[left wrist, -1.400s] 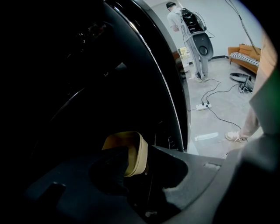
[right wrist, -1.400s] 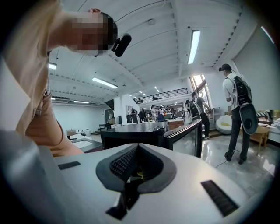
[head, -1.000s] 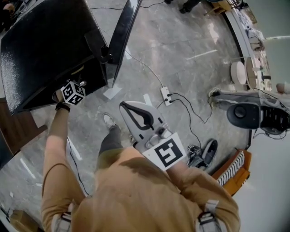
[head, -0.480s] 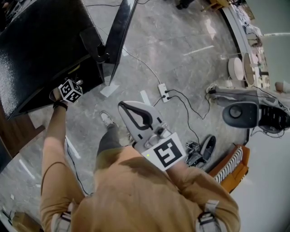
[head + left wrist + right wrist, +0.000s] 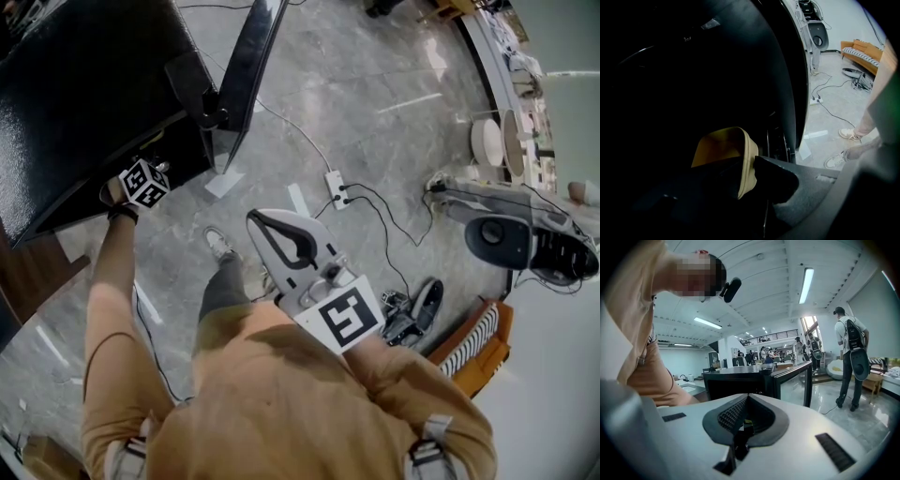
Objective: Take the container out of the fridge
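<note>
Now at the fridge: black fridge point(image 5: 84, 103) sits upper left in the head view, its door point(image 5: 251, 66) swung open and seen edge-on.
Left arm: stretched out from the brown-shirted shoulder, and the marker cube point(image 5: 142, 183) is right at the mouth of the dark compartment.
Left gripper: left gripper point(image 5: 749, 171) is in there and its jaws have just been closing, with the container's wall between them. The outer pad is pressed onto the outside of the wall; the inner jaw is a dark shape lying against the inside.
Container: pale yellow container point(image 5: 719, 145), open top, inside the fridge in the shadows, just inboard of the door edge. Its rim curls over the gripped side.
Right gripper: right gripper point(image 5: 746, 401) is held in front of the chest, out over the floor, nose aimed toward the fridge. Fingers are together and nothing is caught in them.
Floor: grey marble floor point(image 5: 375, 84), with a white power strip point(image 5: 337, 187) and its cables trailing across. One light shoe point(image 5: 220, 246) is planted near the fridge.
Background: someone with a backpack point(image 5: 851, 348) is standing well off in the right gripper view.
</note>
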### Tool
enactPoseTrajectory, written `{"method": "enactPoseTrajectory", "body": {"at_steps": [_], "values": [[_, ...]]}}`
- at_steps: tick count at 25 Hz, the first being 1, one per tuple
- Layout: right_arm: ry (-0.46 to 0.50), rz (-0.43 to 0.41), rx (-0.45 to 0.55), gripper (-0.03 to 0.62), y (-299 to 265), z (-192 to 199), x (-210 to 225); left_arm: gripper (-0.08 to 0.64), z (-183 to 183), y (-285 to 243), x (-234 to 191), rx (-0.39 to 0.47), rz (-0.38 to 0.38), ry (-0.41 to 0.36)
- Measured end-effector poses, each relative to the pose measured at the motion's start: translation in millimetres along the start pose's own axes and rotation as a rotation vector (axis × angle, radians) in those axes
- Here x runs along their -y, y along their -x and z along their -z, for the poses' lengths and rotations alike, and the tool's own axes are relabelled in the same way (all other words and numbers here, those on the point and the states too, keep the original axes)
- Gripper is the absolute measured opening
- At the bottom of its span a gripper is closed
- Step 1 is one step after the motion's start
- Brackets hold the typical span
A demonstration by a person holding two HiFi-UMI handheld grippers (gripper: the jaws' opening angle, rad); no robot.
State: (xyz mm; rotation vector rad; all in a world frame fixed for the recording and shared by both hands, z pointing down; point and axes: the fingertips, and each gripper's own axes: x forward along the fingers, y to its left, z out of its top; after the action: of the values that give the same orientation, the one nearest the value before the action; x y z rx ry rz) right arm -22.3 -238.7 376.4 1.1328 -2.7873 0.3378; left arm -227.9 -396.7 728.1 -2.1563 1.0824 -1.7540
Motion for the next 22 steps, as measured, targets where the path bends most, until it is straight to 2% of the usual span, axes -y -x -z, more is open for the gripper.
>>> {"method": "enactPoseTrajectory", "body": {"at_steps": [8, 15, 22], "values": [[0.008, -0.001, -0.004, 0.000, 5.9, 6.5, -11.5, 0.025, 11.9, 3.8, 11.9, -0.023, 0.046, -0.018], [0.010, -0.005, 0.007, 0.000, 7.8, 4.4, 3.0, 0.021, 8.3, -2.7, 16.7, -0.037, 0.065, -0.003], [0.017, -0.025, 0.034, 0.000, 31.9, -3.4, -8.8, 0.021, -2.2, 29.4, 28.3, -0.016, 0.071, 0.035]]}}
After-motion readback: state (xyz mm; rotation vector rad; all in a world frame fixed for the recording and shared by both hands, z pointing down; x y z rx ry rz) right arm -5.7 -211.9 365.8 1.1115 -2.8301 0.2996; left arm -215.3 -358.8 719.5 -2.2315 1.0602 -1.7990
